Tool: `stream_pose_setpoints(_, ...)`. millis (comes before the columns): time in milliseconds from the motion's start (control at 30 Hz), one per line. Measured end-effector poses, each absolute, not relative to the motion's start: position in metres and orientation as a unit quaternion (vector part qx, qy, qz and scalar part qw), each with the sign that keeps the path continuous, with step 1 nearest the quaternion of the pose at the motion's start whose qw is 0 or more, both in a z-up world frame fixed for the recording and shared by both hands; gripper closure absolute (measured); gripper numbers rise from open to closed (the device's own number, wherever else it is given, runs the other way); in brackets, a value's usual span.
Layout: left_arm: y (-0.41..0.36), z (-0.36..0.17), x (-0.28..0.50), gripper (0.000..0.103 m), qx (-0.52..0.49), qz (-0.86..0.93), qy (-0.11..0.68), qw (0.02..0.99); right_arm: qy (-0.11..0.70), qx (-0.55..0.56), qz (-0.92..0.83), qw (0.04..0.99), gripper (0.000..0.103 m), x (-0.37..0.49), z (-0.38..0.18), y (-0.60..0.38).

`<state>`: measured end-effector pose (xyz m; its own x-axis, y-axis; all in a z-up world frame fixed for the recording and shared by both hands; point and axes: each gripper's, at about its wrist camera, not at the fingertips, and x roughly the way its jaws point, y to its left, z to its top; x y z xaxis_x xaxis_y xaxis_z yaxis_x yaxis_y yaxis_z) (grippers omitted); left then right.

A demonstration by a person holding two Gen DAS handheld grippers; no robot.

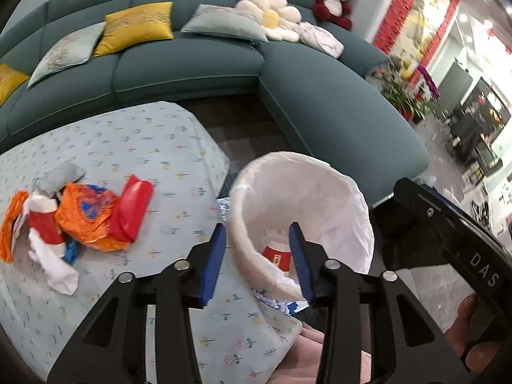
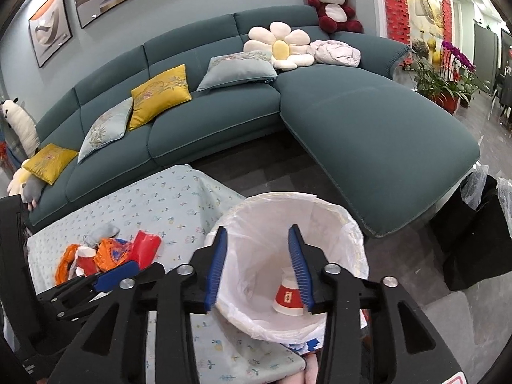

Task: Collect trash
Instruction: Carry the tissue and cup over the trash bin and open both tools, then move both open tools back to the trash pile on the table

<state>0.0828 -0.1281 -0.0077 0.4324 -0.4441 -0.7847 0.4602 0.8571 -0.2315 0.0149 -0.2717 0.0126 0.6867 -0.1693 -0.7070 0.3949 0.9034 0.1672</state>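
Note:
A bin (image 1: pixel 358 211) lined with a white bag stands beside the table; a red and white paper cup (image 1: pixel 276 257) lies inside it. In the right wrist view the bin (image 2: pixel 348 227) and the cup (image 2: pixel 288 299) show too. A pile of trash lies on the table: an orange wrapper (image 1: pixel 86 217), a red packet (image 1: pixel 134 208), a red cup (image 1: pixel 43 220), white tissue (image 1: pixel 54 265). The pile also shows in the right wrist view (image 2: pixel 112 252). My left gripper (image 1: pixel 257 233) is open and empty at the bin's near rim. My right gripper (image 2: pixel 257 236) is open and empty above the bin.
The table (image 1: pixel 144 137) has a light blue patterned cloth. A teal corner sofa (image 2: pixel 368 121) with cushions and plush toys runs behind. Potted plants (image 2: pixel 448 76) stand at the right. A black bag (image 2: pixel 476 233) sits on the floor by the sofa end.

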Motion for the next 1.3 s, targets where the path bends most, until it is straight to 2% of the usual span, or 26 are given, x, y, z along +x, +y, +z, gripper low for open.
stream_pose_setpoints(67,-0.116,-0.006,0.083,0.058,0.002,-0.256,0.46,0.85,0.366,0.149,-0.149,0.906,0.06,0.017,0.014,-0.262)
stream_pose_setpoints(300,-0.063,-0.01,0.088,0.056,-0.024,-0.212,0.468,0.857,0.375,0.135,-0.119,0.91,0.055,0.024,0.014,-0.219)
stream_pose_setpoints(633,0.015,-0.016,0.092,0.051,-0.054,-0.152,0.476,0.865,0.394,0.112,-0.069,0.91,0.055,0.037,0.011,-0.153)
stream_pose_setpoints(733,0.038,-0.017,0.093,0.043,-0.06,-0.134,0.476,0.867,0.399,0.105,-0.055,0.909,0.054,0.04,0.008,-0.134)
stream_pose_setpoints(1300,0.157,-0.024,0.107,0.038,-0.068,-0.056,0.466,0.881,0.443,0.061,0.023,0.894,0.053,0.074,-0.023,-0.019)
